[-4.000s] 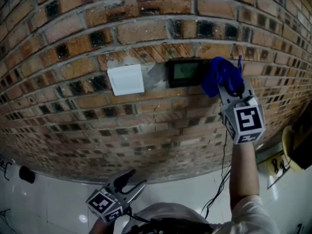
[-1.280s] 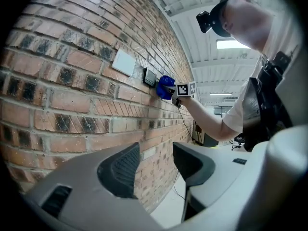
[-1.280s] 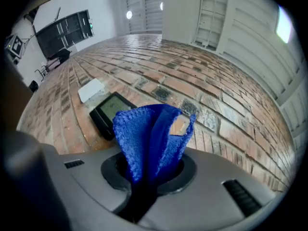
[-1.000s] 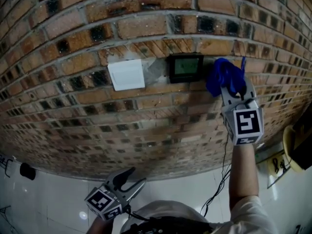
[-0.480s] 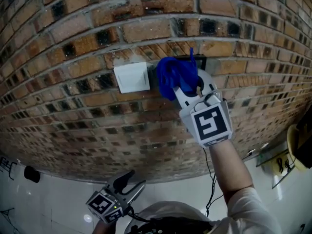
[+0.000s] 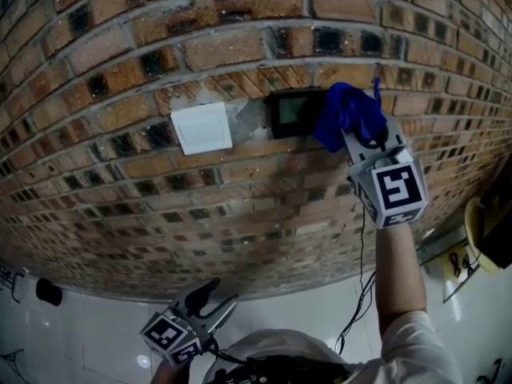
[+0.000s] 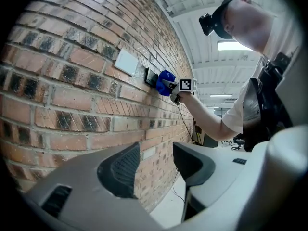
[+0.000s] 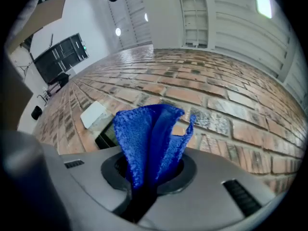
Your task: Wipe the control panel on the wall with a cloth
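Note:
The control panel [image 6: 290, 113], a small dark frame with a greenish screen, is set in the brick wall [image 6: 120, 198]. My right gripper [image 6: 362, 134] is raised against the wall and shut on a bunched blue cloth [image 6: 344, 112], which touches the panel's right edge; the screen shows uncovered. In the right gripper view the cloth [image 8: 149, 138] stands up between the jaws, with the panel [image 8: 106, 138] just left of it. My left gripper [image 6: 218, 293] hangs low near the person's body, open and holding nothing. The left gripper view looks along the wall at the cloth [image 7: 165, 82].
A white switch plate [image 6: 202, 128] sits just left of the panel. A thin black cable [image 6: 360, 270] hangs down the wall below my right gripper. A yellow object [image 6: 476, 238] is at the far right and a dark object [image 6: 48, 292] lies on the white floor at the left.
Over the last second the right gripper swept the cloth left over the panel, then back right to the panel's right edge. The left gripper has stayed put.

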The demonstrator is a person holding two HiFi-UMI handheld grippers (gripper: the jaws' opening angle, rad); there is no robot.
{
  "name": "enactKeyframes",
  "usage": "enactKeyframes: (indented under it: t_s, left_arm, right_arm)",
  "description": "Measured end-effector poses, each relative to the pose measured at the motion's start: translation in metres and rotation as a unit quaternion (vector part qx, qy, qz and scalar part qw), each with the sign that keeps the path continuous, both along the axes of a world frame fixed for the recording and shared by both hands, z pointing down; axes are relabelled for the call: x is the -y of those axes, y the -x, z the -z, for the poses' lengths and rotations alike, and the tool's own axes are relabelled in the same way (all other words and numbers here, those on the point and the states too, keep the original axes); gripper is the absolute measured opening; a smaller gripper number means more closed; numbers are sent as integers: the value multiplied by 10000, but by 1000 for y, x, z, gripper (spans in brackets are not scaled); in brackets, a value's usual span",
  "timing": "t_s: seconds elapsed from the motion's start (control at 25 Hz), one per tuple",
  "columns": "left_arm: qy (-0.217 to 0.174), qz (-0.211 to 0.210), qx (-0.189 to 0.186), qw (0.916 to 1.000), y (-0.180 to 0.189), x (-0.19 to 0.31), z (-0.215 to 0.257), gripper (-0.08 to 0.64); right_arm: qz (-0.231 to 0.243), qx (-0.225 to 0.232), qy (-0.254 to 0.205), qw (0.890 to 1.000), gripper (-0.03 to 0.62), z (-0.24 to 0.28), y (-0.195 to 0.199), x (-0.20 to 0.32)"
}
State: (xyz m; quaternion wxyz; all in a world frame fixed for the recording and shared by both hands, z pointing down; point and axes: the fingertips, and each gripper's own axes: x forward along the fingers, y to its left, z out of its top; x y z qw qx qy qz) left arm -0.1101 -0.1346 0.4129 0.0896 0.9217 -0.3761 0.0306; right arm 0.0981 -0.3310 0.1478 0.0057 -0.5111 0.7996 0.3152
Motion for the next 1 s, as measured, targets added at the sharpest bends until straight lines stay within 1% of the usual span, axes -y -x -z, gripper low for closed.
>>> enactKeyframes:
  t_s: [0.12,0.2,0.32,0.4,0.48,0.6,0.68,0.8,0.92,1.0]
  left_arm:
    - [-2,-90,38,10000,-6,2,0,206]
    - [-25,-128,56,9999,-9,3,0,206]
    - [-7,-102,52,9999,-9,2,1,206]
    - [-10,-66,39,10000,-7,2,2,206]
    - [-5,-12,29,10000,-2,1,1,206]
    - [31,54,39,10000,4,-1,-1,206]
    - [27,68,64,10000,5,-2,-1,206]
    - [17,77,99,9999,7,-6,0,206]
    - [18,151,79,9999,13,-9,1,206]
    - [5,216,66,9997,18,-10,0,206]
  right_arm:
    - [-340,94,150,9993,91,-7,-35,14]
    - [-347,169,231,9990,94,-10,-47,21]
    - [-255,261,278,9989,92,-9,-48,21]
    - [-186,286,244,9991,91,-6,-42,13]
    - [-17,272,91,9996,91,2,-25,-3]
    - [438,108,-102,9989,91,9,21,-29]
    - [761,-93,-71,9970,91,5,58,-38]
    - [1059,-256,83,9940,91,-3,103,-36]
    - [1242,-243,137,9919,91,-4,130,-30]
    - [1227,-274,52,9921,91,-1,136,-26]
